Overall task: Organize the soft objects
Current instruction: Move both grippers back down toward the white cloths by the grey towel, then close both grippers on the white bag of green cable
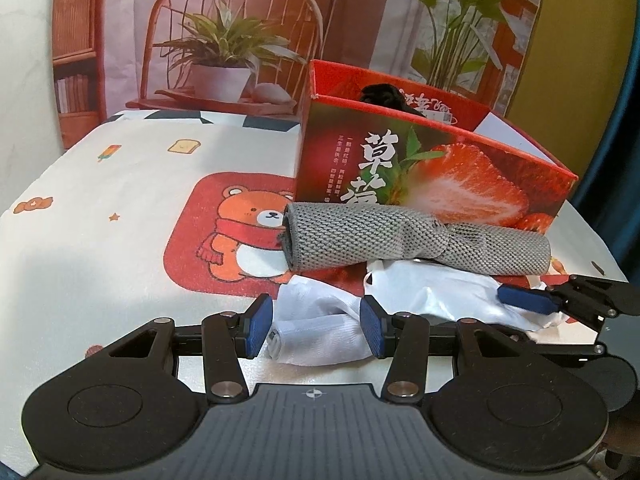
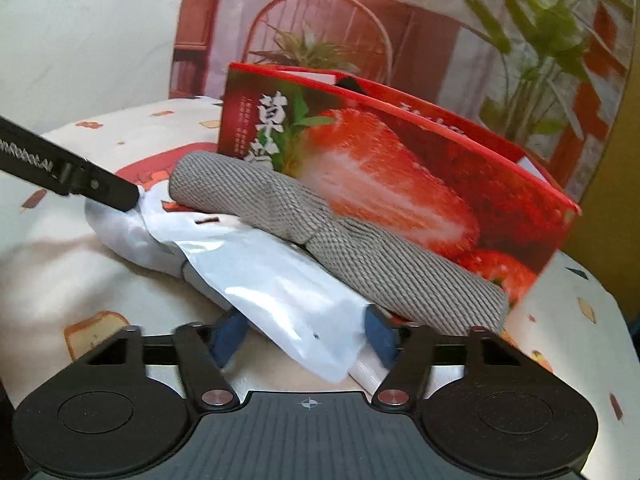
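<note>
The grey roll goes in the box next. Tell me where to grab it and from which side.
Grip the grey knitted roll on its thick left half, away from the pinched waist near the middle. It lies sideways against the strawberry box, partly on the white plastic bag, so come from above, one finger on its near side and one on its box side.

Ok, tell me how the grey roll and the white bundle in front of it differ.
The grey knitted roll is coarse-textured and rests against the strawberry box; the white bundle looks smooth, partly glossy, and lies nearer the grippers. The left gripper and right gripper straddle the white bundle, not the grey roll. Both lie on the printed cloth.
</note>
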Tool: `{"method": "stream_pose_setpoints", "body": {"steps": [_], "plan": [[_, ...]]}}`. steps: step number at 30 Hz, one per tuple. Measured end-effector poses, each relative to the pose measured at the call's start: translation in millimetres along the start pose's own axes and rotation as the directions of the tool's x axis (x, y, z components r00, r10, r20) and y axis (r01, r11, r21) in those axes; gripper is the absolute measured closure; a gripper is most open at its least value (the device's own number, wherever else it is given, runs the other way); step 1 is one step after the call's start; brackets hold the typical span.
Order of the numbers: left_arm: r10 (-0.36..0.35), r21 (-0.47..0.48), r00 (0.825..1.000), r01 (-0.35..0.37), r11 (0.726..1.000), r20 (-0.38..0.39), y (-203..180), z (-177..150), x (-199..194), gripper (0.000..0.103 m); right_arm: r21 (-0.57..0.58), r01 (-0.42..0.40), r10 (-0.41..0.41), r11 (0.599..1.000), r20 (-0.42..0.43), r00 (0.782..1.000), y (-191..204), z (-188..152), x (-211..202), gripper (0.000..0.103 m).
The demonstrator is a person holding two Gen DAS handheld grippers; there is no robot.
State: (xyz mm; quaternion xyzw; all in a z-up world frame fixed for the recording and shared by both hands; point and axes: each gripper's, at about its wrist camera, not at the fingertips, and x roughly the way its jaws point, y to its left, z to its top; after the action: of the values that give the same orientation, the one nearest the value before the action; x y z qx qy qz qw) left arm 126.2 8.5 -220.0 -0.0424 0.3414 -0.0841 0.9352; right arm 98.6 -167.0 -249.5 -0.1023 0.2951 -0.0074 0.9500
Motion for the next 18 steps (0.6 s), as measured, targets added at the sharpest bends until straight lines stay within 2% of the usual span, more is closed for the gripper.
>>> {"method": "stream_pose_setpoints", "body": {"steps": [1, 5, 18], "plan": [[0.0, 0.001, 1.0, 0.0, 1.0, -0.003, -0.1, -0.1, 0.7, 0.053, 0.003, -0.009, 0.009, 1.0, 0.005, 1.0, -0.4, 0.6, -0.9, 0.069], [0.001, 0.006, 1.0, -0.001, 1.0, -0.001, -1.1, 0.5, 0.1, 0.053, 0.029, -0.016, 0.015, 0.999, 0.027, 1.0, -5.0, 1.9, -6.9, 0.086], [-0.016, 0.007, 1.0, 0.016, 1.0, 0.015, -1.9, 3.9, -2.7, 0.053, 0.181, -0.079, 0.06, 0.98, 0.104, 0.993, -34.8, 16.5, -27.5, 0.098]]}}
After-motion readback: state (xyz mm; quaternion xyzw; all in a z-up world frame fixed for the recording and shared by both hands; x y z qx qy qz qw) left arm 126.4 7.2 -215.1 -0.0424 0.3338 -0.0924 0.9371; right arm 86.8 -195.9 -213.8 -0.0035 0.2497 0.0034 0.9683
